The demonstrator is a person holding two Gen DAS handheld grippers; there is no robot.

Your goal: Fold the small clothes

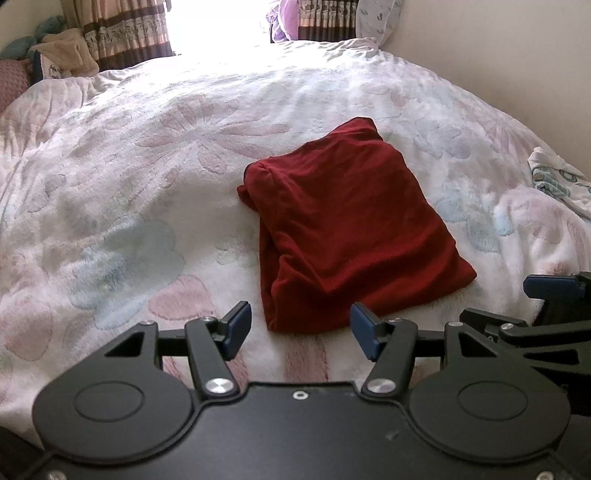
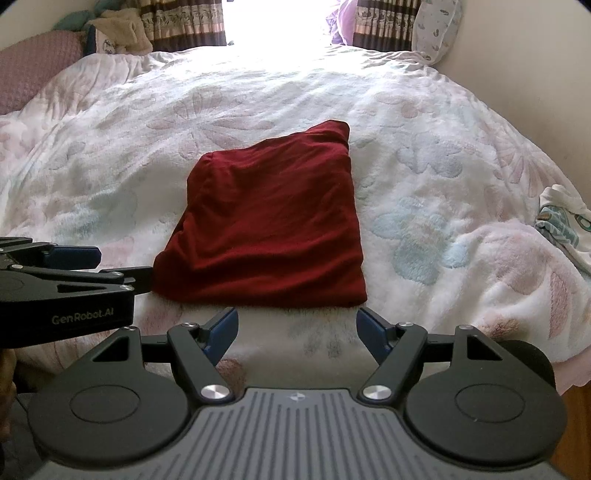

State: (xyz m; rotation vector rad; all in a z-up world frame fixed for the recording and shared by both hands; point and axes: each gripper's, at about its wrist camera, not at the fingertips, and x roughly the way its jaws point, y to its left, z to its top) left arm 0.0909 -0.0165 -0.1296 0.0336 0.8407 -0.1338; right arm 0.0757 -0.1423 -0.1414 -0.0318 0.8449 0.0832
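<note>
A dark red garment (image 1: 351, 221) lies folded into a thick rectangle on the fluffy floral bedspread (image 1: 129, 166). My left gripper (image 1: 300, 330) is open just short of its near edge, with nothing between its blue pads. In the right wrist view the same red garment (image 2: 273, 221) sits straight ahead. My right gripper (image 2: 297, 334) is open right below its near hem and holds nothing. The left gripper (image 2: 74, 258) shows from the side at the left of that view, beside the garment's near left corner. The right gripper (image 1: 546, 291) shows at the right edge of the left wrist view.
A crumpled white cloth with a teal print (image 2: 565, 225) lies at the bed's right edge. Pillows and soft things (image 1: 55, 55) are piled at the far left. Curtains (image 2: 184, 22) flank a bright window at the far end. A pale wall (image 1: 498, 55) runs along the right.
</note>
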